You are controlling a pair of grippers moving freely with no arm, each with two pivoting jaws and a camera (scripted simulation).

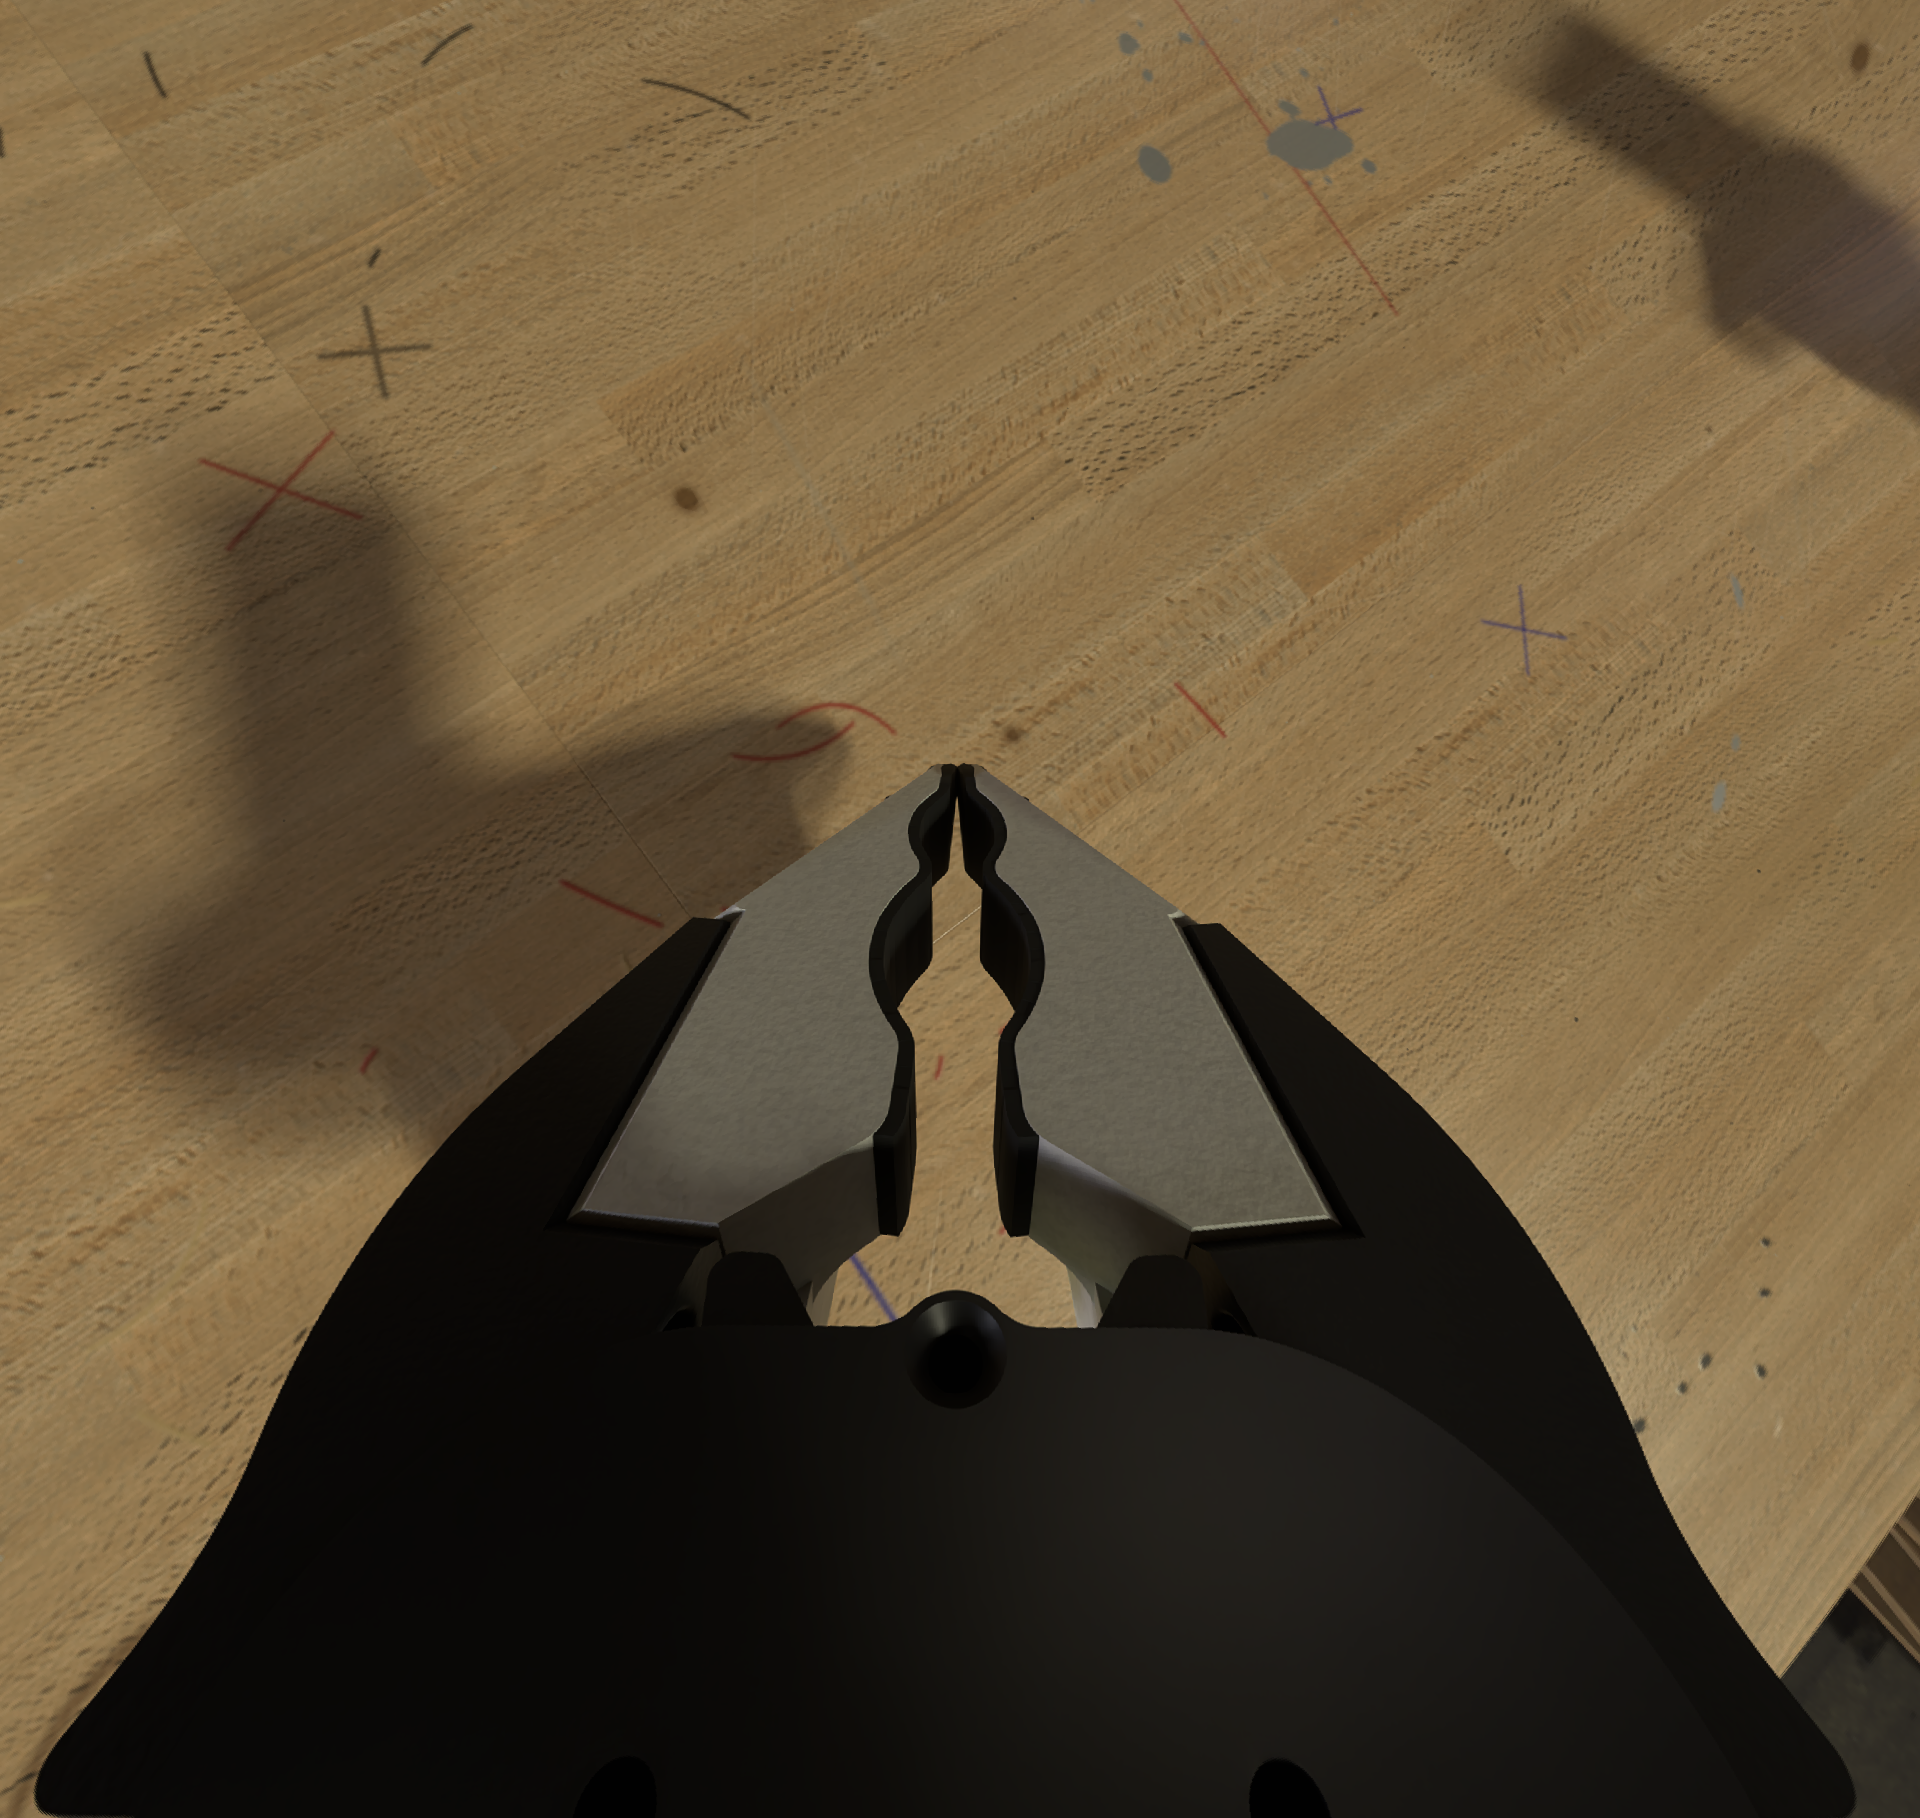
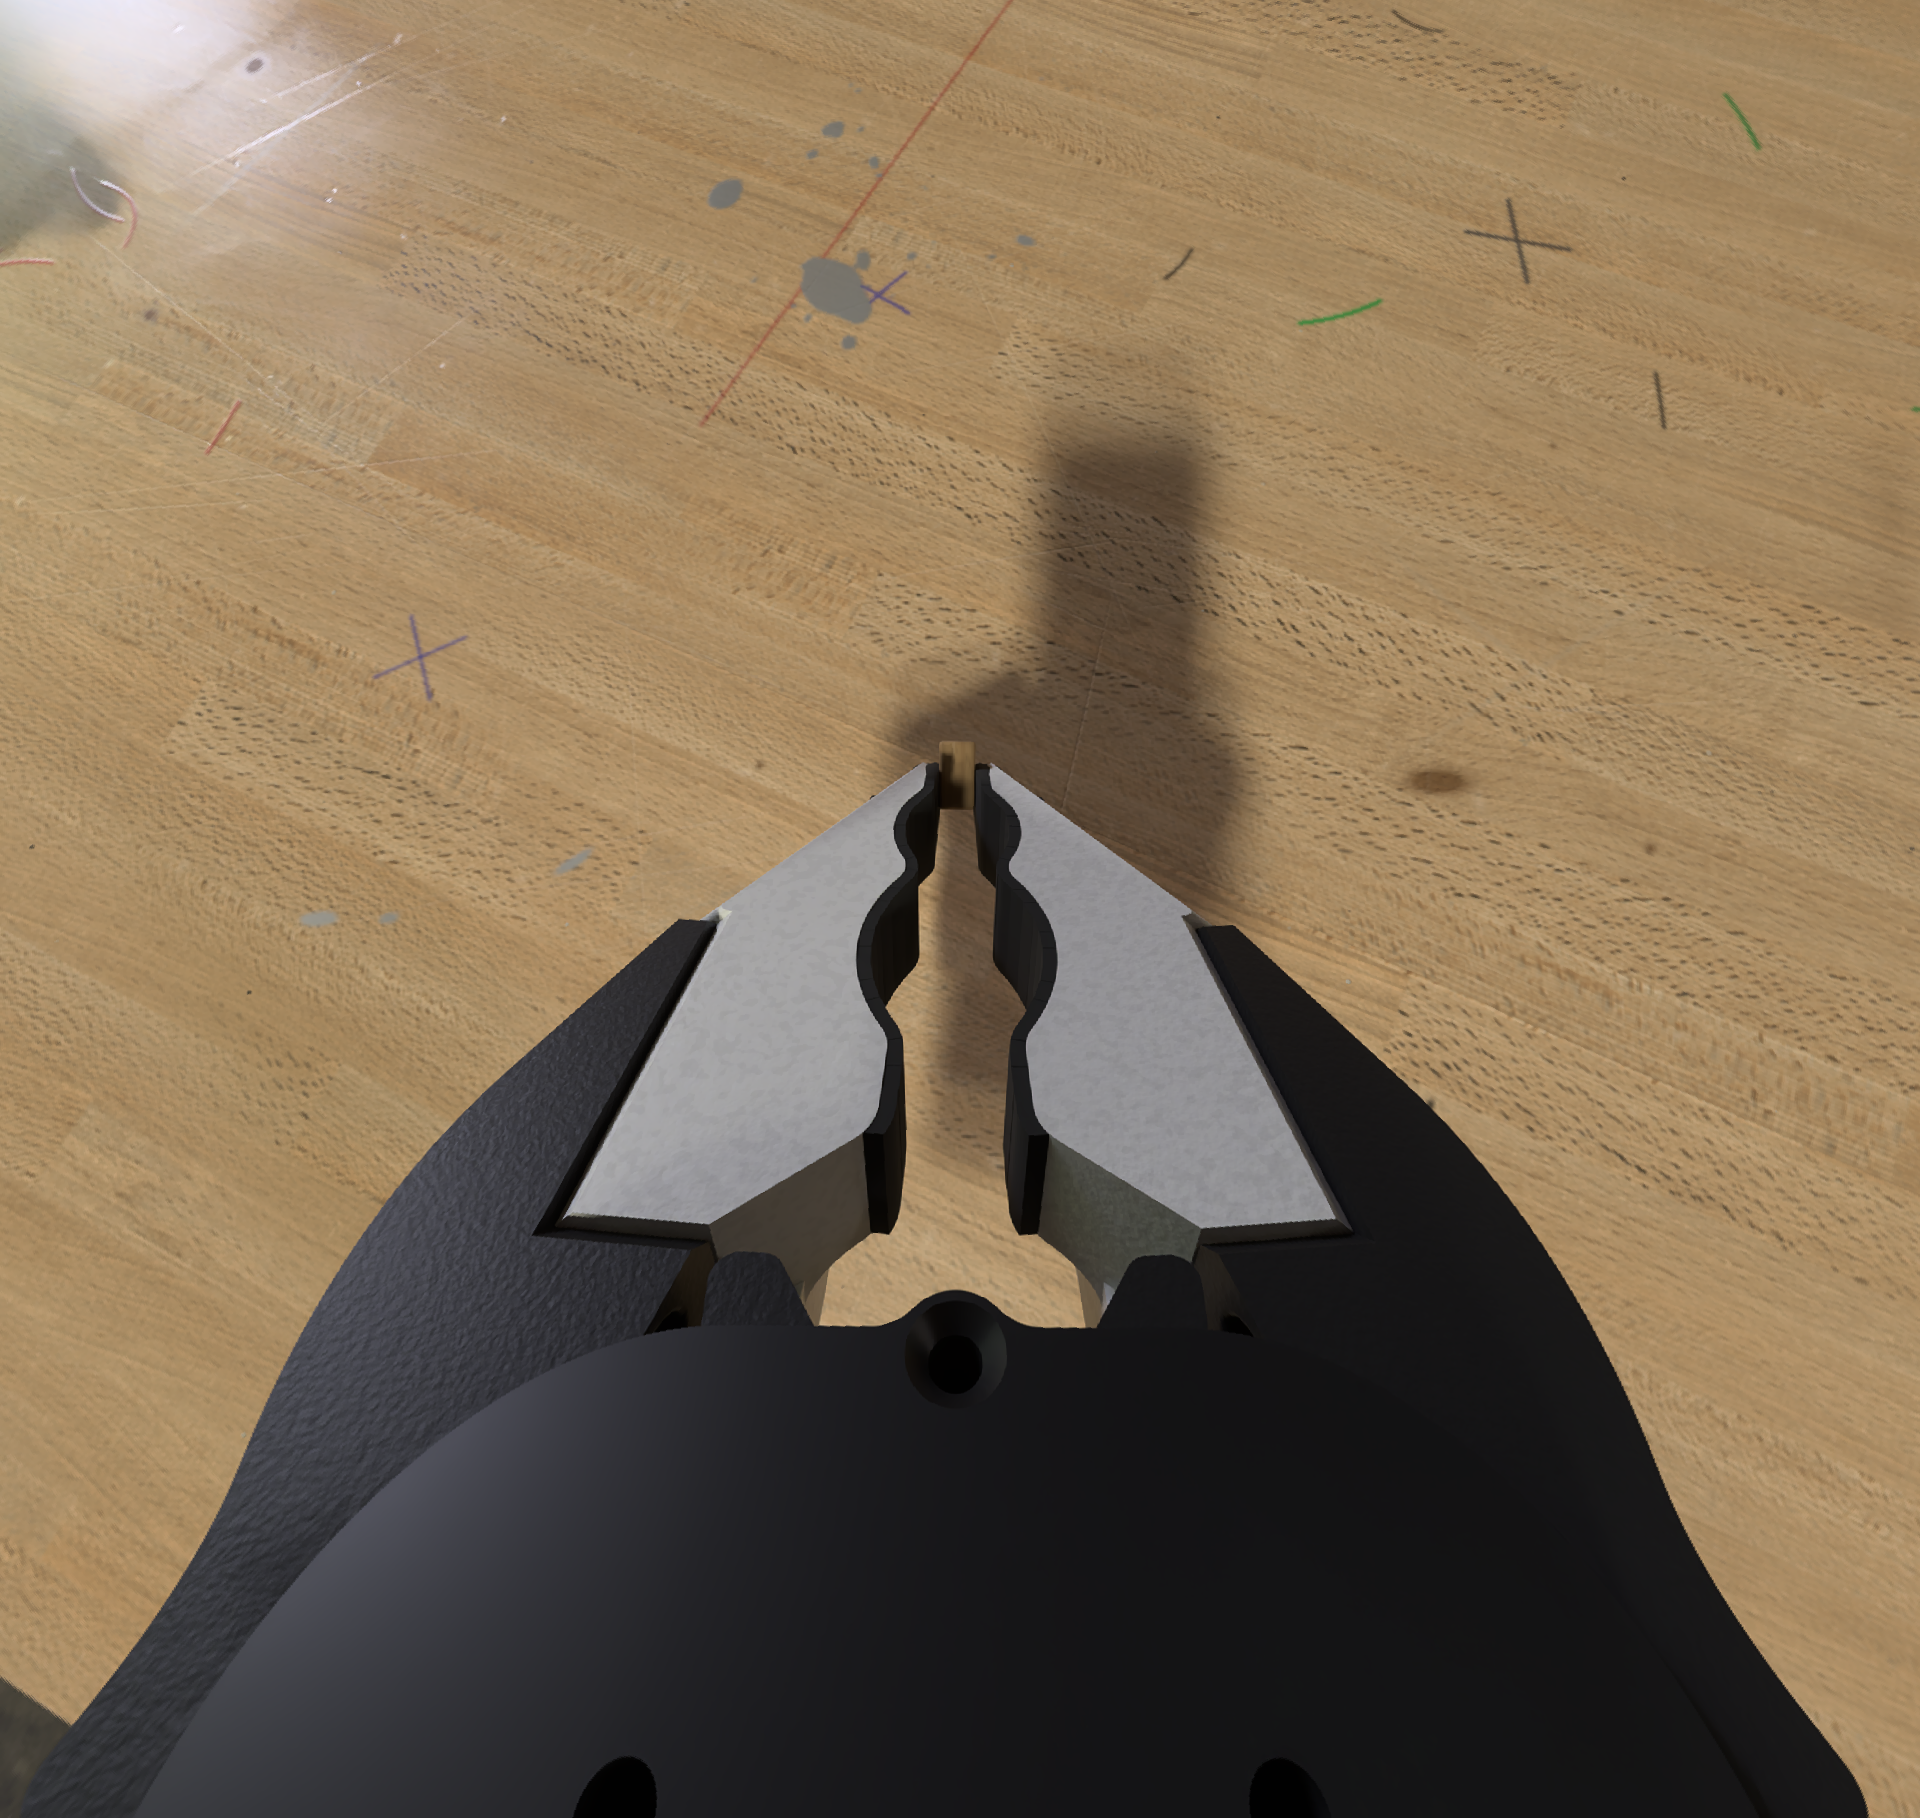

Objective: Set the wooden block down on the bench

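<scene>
Pinching the wooden block (image 2: 956, 771) at its tips, my right hand-held gripper (image 2: 957, 781) hangs above the surface (image 2: 1455, 625) for lowering; my left hand-held gripper (image 1: 955, 776) is closed, empty.

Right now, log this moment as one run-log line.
right gripper: shut on wooden block, above bench | left gripper: shut, empty | block: not yet set down

tongs: 2 (left tongs (image 1: 955, 769), right tongs (image 2: 957, 771)) | wooden block (image 2: 956, 771): 1 | bench (image 2: 1351, 625): 1
</scene>
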